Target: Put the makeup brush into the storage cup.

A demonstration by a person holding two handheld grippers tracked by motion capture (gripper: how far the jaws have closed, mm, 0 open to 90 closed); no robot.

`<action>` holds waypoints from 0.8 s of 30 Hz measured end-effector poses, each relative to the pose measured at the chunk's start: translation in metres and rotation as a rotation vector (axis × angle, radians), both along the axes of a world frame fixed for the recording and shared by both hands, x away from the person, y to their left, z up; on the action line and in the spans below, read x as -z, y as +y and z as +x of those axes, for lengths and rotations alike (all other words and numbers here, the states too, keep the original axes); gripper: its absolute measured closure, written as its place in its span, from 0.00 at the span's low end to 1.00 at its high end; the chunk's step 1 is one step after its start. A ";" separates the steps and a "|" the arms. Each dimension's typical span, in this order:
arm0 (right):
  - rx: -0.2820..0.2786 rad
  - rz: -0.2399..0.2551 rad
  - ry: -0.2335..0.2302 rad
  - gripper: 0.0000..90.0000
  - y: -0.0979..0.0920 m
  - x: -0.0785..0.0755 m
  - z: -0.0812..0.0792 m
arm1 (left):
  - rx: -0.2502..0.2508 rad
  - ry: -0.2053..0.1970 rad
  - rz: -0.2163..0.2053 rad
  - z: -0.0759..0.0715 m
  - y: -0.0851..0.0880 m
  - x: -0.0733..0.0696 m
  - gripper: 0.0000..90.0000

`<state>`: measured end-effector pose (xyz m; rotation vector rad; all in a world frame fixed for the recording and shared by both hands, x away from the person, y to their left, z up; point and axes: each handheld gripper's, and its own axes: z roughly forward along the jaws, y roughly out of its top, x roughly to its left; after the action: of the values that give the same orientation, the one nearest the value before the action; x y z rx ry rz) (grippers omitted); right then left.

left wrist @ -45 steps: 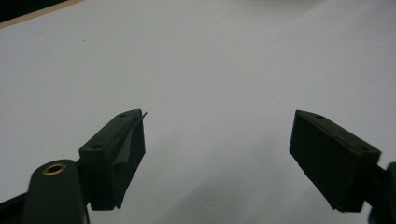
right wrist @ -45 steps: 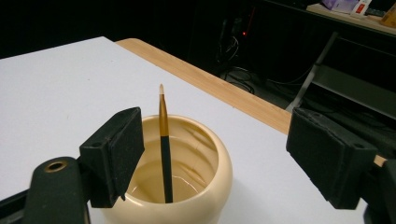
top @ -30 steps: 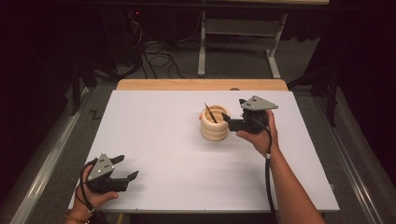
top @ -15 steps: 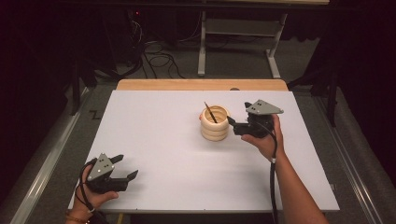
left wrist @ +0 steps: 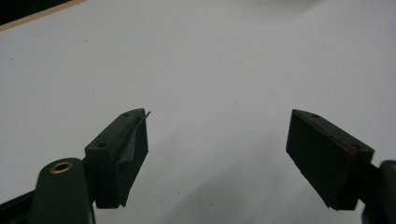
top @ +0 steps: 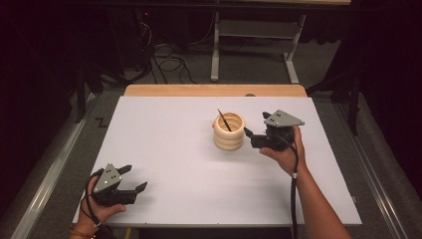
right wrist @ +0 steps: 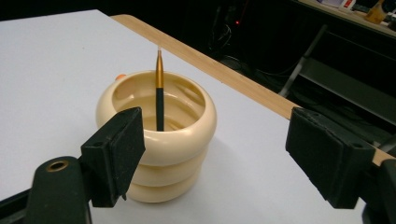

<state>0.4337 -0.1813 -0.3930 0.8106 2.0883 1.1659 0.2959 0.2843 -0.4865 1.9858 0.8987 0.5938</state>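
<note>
Left gripper (top: 133,181) jaws spread wide, nothing between them, held low in the left hand (top: 102,209) with the forearm barely in at the bottom edge. Right gripper (top: 250,136) jaws also wide apart, empty, pointing away from its hand to the person's left. Right hand (top: 283,152) wraps the body from behind, forearm stretched out straight behind it, cable trailing along the wrist.

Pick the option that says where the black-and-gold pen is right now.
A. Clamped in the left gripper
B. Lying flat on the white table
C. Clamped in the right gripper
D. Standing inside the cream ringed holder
D: the pen stands in the cream ringed holder, tip above its rim, while the right gripper is open beside the holder and the left gripper is open over the bare table.
</note>
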 end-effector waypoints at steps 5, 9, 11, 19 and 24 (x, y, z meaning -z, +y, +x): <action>0.000 -0.015 -0.006 0.23 -0.003 0.002 -0.003 | 0.000 0.001 -0.001 0.000 0.000 0.000 0.24; 0.008 -0.011 -0.002 0.23 -0.007 0.003 -0.004 | 0.001 0.001 0.001 0.000 0.000 0.000 0.24; 0.004 -0.004 0.004 0.23 -0.009 0.004 -0.005 | 0.001 0.001 0.002 0.000 0.000 0.000 0.24; -0.014 -0.022 0.002 0.23 -0.014 0.008 -0.013 | 0.001 0.003 0.000 0.000 0.000 0.000 0.23; -0.019 -0.035 0.001 0.23 -0.017 0.010 -0.015 | 0.000 0.003 -0.001 0.000 0.000 0.000 0.23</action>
<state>0.4187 -0.1982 -0.4032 0.7768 2.1152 1.1356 0.2960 0.2842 -0.4869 1.9867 0.9011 0.5903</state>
